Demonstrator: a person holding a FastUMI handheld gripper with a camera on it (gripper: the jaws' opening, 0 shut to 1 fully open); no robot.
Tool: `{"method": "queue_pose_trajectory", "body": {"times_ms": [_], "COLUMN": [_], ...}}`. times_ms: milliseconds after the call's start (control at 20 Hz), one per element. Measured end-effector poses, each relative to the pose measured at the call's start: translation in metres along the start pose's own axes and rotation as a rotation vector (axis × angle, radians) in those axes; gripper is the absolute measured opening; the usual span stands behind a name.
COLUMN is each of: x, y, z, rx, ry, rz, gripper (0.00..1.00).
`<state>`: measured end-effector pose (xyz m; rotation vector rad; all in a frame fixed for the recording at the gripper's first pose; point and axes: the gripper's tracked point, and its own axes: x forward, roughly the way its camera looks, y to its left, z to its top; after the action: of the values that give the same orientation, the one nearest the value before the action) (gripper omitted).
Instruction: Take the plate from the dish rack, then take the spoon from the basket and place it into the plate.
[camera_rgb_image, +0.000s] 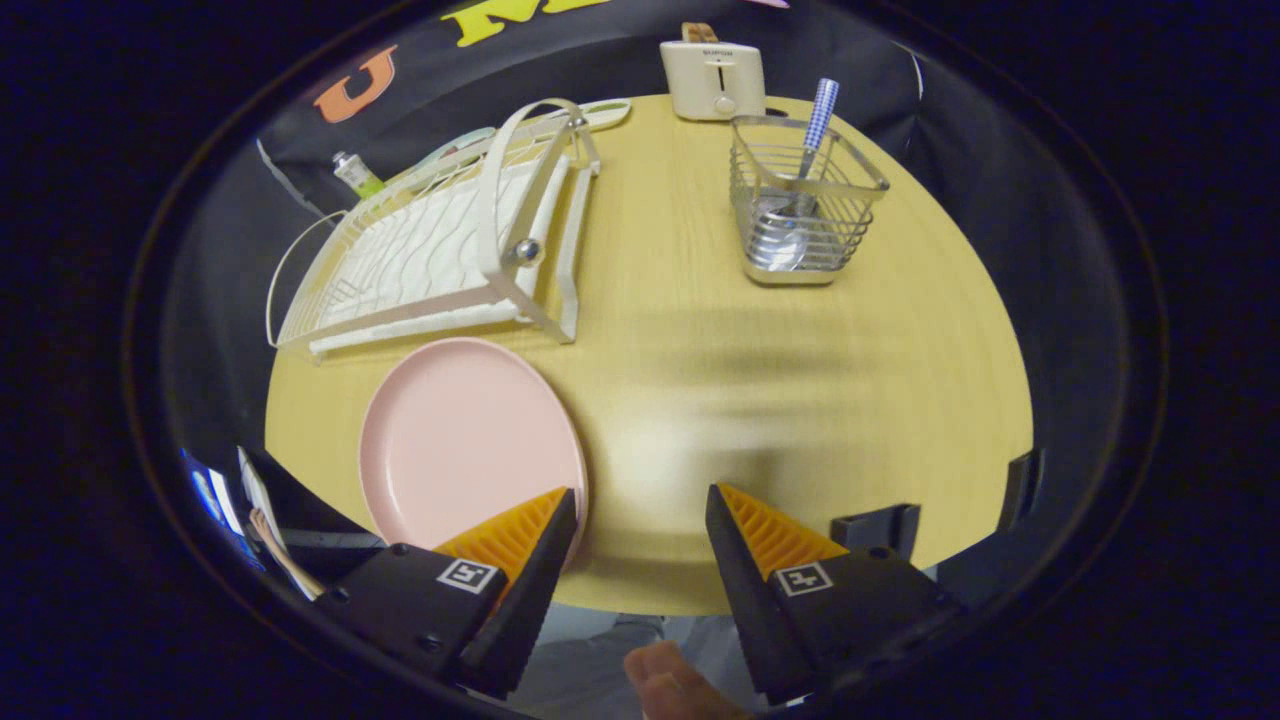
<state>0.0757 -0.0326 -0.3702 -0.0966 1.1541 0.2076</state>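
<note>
In the gripper view we see our gripper (640, 500) released, its two fingers spread wide with nothing between them, hovering above the near edge of the round, pale yellow wooden bench (700, 330). The flat, round pink plate (470, 440) lies on the bench at the near left, out of the rack; the tip of our left finger overlaps its near right rim in the view, though we cannot tell whether it touches. Just beyond the plate, on the far left, stands the white wire dish rack (440, 240) with a white wavy drain tray under it. The square silver wire basket (805, 205) stands on the far right, well apart from the plate. Inside it sits the metal spoon (800, 200), bowl down, leaning so that its blue-and-white checked handle sticks out above the basket's rim. Past the basket, at the far edge of the bench, stands a cream toaster (713, 80). A small bottle with a green part (355, 175) shows beyond the rack on the far left. Between and below our fingers we see part of a person's hand (675, 685).
</note>
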Motion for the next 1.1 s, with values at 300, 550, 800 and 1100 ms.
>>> {"method": "queue_pose_trajectory", "body": {"times_ms": [300,550,800,1100], "x": [-0.036,-0.061,-0.069,-0.04], "y": [-0.021,-0.06,-0.086,-0.097], "z": [0.052,0.107,0.15,0.202], "rx": [-0.009,-0.075,-0.092,-0.028], "ry": [-0.047,-0.217,-0.367,-0.471], "rz": [0.091,0.01,-0.025,0.024], "gripper": [0.82,0.83,0.83,0.83]}}
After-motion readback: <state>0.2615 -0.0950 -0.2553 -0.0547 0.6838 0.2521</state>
